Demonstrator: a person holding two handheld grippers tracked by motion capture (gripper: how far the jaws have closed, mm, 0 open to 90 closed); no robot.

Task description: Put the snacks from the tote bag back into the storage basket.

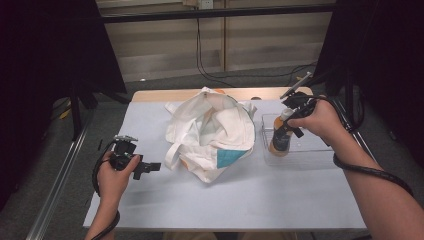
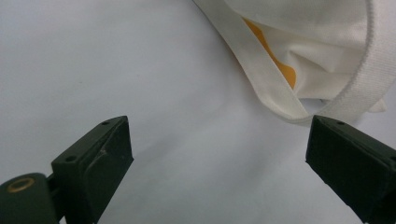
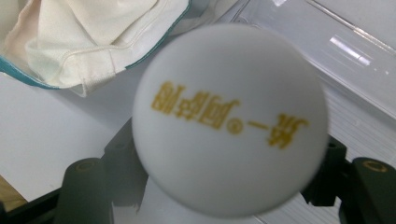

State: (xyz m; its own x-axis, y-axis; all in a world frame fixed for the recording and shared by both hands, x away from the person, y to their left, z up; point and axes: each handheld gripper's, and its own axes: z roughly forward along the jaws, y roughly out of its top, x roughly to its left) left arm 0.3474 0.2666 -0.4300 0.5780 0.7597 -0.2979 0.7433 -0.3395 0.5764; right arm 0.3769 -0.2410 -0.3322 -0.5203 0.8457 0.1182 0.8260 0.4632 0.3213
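White-capped bottle (image 3: 229, 121) clamped in right claw (image 1: 281, 131) | clear bin (image 1: 320, 155) beneath | tote bag (image 1: 212, 132) beside | left claw (image 2: 219, 163) apart

One white tote bag (image 1: 210, 134) lies at the table's centre. At three o'clock from it, one clear plastic bin (image 1: 320, 152) holds one white-capped orange bottle (image 1: 280, 142).

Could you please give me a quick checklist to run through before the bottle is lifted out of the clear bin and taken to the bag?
1. Right gripper closed on the bottle below its white cap: ok.
2. Bottle upright in the clear bin: ok.
3. Left gripper free, jaws open over the table: ok.
4. White bag mouth open wide enough: cannot tell.
5. Bag handle held by the left gripper: not ok, it lies beyond the jaws.
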